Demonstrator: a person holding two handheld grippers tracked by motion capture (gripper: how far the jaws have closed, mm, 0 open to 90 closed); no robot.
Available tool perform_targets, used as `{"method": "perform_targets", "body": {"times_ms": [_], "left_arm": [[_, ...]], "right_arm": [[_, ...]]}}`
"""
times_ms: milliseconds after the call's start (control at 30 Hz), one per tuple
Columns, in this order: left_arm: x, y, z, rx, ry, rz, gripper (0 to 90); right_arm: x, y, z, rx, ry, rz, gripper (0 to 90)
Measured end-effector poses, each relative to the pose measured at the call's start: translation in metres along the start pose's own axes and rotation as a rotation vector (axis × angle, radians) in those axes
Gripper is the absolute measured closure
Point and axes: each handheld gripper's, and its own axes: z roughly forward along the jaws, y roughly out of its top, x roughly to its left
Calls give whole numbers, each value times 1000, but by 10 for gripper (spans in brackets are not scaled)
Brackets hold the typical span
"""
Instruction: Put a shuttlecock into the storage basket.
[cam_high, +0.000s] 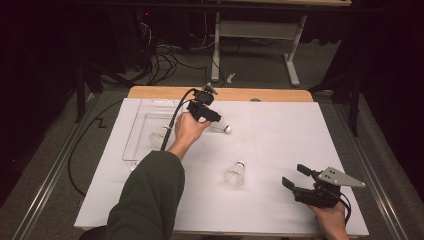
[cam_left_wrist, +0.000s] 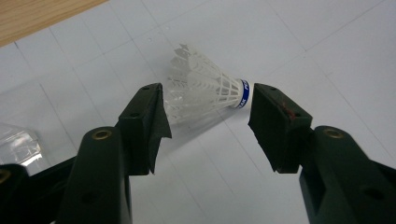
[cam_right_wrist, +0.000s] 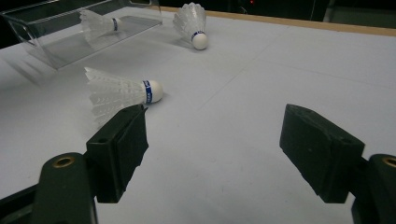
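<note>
A white shuttlecock (cam_left_wrist: 205, 88) with a blue band lies on its side on the white sheet, between the fingertips of my left gripper (cam_left_wrist: 208, 100). The jaws stand open around it; the right jaw hides its cork, and I see no pad pressing. From above, that gripper (cam_high: 216, 120) hovers at the far middle over this shuttlecock (cam_high: 223, 128). A second shuttlecock (cam_high: 235, 174) lies mid-table, just ahead and left of my right gripper (cam_right_wrist: 215, 126). My right gripper (cam_high: 294, 175) rests near the front right, open, with nothing between its jaws.
A clear plastic tray (cam_high: 135, 145) sits at the left and holds a third shuttlecock (cam_high: 159, 136). The white sheet (cam_high: 280, 140) covers a wooden table (cam_high: 270, 94). Beyond the table are a dark floor, cables and a desk frame (cam_high: 255, 30).
</note>
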Motion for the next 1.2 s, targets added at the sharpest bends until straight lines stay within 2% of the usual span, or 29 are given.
{"method": "perform_targets", "body": {"times_ms": [200, 467, 667, 933, 1200], "left_arm": [[5, 2, 7, 17, -8, -20, 455], [4, 9, 16, 33, -15, -19, 459], [3, 13, 22, 37, -20, -36, 475], [8, 12, 31, 70, -35, -58, 490], [11, 11, 36, 74, -39, -70, 525]], "right_arm": [[0, 0, 0, 0, 3, 2, 236], [0, 0, 0, 1, 3, 3, 236], [0, 0, 0, 2, 5, 1, 236], [1, 0, 1, 4, 7, 2, 236], [1, 0, 0, 6, 11, 4, 237]]}}
